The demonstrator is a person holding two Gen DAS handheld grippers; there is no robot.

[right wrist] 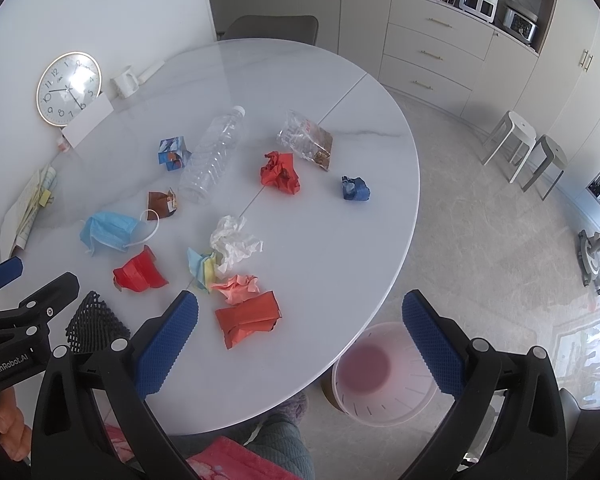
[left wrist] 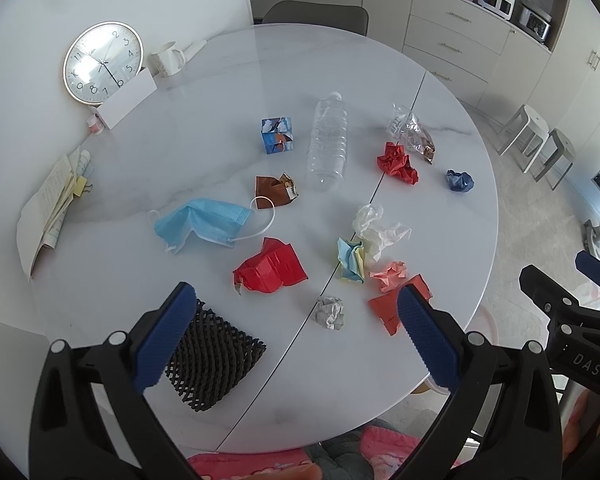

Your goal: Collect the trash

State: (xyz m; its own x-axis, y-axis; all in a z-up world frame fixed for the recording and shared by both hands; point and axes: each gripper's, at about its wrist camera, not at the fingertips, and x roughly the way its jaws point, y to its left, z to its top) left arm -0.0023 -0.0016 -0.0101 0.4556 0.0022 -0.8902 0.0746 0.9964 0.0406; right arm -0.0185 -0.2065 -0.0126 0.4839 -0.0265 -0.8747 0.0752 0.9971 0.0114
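Trash lies all over your round white table. Your left gripper hangs with its jaws wide open and nothing in them, low in the left view. Between its blue pads you see a small grey paper ball near the bottom middle. A black foam net sits just beside the left pad. A red wrapper and a blue face mask lie in the middle. An empty clear bottle lies on its side higher up. Your right gripper is open wide too, holding nothing. A pink bin stands on the floor by the table edge, at the bottom of the right view.
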